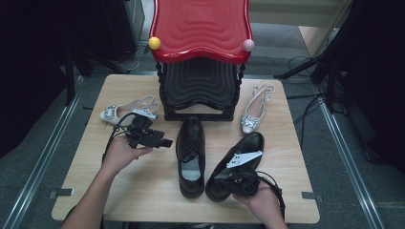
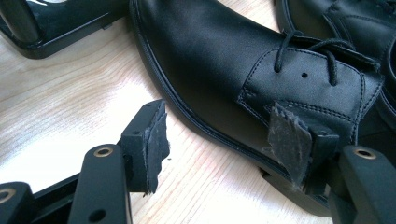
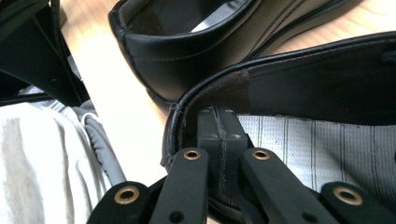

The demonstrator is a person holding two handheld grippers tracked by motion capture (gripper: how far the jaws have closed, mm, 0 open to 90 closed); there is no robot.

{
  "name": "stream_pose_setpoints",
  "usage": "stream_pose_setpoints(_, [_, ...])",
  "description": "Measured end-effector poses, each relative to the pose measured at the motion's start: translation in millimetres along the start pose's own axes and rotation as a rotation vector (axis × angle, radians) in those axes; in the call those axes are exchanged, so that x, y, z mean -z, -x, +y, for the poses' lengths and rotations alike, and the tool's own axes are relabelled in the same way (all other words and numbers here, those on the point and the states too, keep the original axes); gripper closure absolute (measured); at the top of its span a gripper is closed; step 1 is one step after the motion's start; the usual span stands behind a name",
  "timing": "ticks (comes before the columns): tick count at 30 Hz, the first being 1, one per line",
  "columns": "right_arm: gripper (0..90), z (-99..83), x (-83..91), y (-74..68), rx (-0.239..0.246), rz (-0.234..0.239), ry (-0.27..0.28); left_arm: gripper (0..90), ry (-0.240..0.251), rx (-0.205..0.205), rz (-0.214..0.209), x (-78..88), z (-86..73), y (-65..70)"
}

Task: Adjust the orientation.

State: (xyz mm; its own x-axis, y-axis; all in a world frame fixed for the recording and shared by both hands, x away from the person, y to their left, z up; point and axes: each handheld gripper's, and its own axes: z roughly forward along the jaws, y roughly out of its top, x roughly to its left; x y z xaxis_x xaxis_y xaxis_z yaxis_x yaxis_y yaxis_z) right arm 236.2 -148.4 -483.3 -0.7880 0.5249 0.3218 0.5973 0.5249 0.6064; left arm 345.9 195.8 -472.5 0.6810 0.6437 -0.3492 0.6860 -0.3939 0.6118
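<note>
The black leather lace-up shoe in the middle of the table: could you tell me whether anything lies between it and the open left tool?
Nothing visible does: the left tool hangs open right beside the black leather lace-up shoe, with bare wooden table between its pads.

Looks like a lab or recording studio set up for handling trials, not a home. Shows a small light-wood table [image 1: 143,191] on a grey floor, flanked by metal rails [image 1: 40,157] and dark stand legs [image 1: 305,67], with loose cables [image 1: 305,114] trailing beside it. Holds staged props: a red-and-black tiered stand [image 1: 200,52] at the back edge, with black dress shoes [image 1: 191,152] and silver sandals [image 1: 255,107] laid around it.
</note>
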Motion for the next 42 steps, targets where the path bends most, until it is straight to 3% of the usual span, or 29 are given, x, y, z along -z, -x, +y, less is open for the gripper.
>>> stream_pose_setpoints(6, [90.0, -4.5, 0.2, -8.0, 0.023, 0.028, -0.018, 38.0, 0.001, -0.003, -0.002, -2.4, 2.5, 0.1])
stream_pose_setpoints(7, [90.0, -5.9, 0.4, -11.5, 0.049, 0.028, -0.023, 38.0, 0.001, -0.004, -0.006, -3.1, 2.9, 0.0])
stream_pose_setpoints(11, [90.0, -5.8, 12.7, -10.7, 0.057, -0.038, 0.029, 38.0, -0.002, -0.011, -0.011, -4.7, 4.4, -0.1])
stream_pose_setpoints(16, [90.0, -9.5, 43.0, 9.7, -0.010, -0.134, 0.145, 38.0, 0.002, -0.004, -0.006, -5.0, 4.3, -0.1])
stream_pose_setpoints(17, [90.0, -9.5, 43.0, 9.7, -0.010, -0.134, 0.145, 38.0, 0.002, -0.004, -0.006, -5.0, 4.3, -0.1])
stream_pose_setpoints(18, [90.0, -13.3, 53.1, 20.5, -0.051, -0.122, 0.194, 38.0, 0.002, -0.006, -0.005, -4.6, 4.4, -0.3])
stream_pose_setpoints(20, [90.0, -16.1, 61.2, 29.3, -0.080, -0.163, 0.221, 38.0, 0.005, -0.008, -0.008, -4.4, 4.5, -0.6])
stream_pose_setpoints(22, [90.0, -17.9, 64.5, 34.0, -0.094, -0.170, 0.232, 38.0, 0.005, -0.007, -0.006, -4.8, 4.5, -0.3])
stream_pose_setpoints(23, [90.0, -21.6, 69.5, 44.9, -0.117, -0.220, 0.251, 38.0, 0.001, -0.009, -0.005, -5.1, 4.7, -0.1])
stream_pose_setpoints(24, [90.0, -21.6, 69.5, 44.9, -0.117, -0.220, 0.251, 38.0, 0.000, -0.009, -0.005, -5.5, 4.7, 0.1])
stream_pose_setpoints(26, [90.0, -25.2, 70.7, 58.0, -0.144, -0.300, 0.235, 38.0, -0.004, -0.011, -0.005, -6.7, 4.8, 0.2])
stream_pose_setpoints(28, [90.0, -30.3, 67.5, 81.4, -0.209, -0.349, 0.215, 38.0, -0.007, -0.017, -0.005, -7.1, 4.9, 0.8])
stream_pose_setpoints(30, [90.0, -32.4, 63.8, 94.0, -0.243, -0.372, 0.205, 38.0, -0.005, -0.018, -0.003, -6.8, 5.0, 1.0])
stream_pose_setpoints(38, [90.0, -30.0, 46.0, 119.7, -0.294, -0.441, 0.150, 38.1, 0.011, -0.023, 0.008, -3.9, 3.2, 3.3])
stream_pose_setpoints(42, [90.0, -29.5, 42.7, 127.4, -0.331, -0.427, 0.126, 38.2, 0.013, -0.022, 0.019, -1.6, 0.9, 4.1])
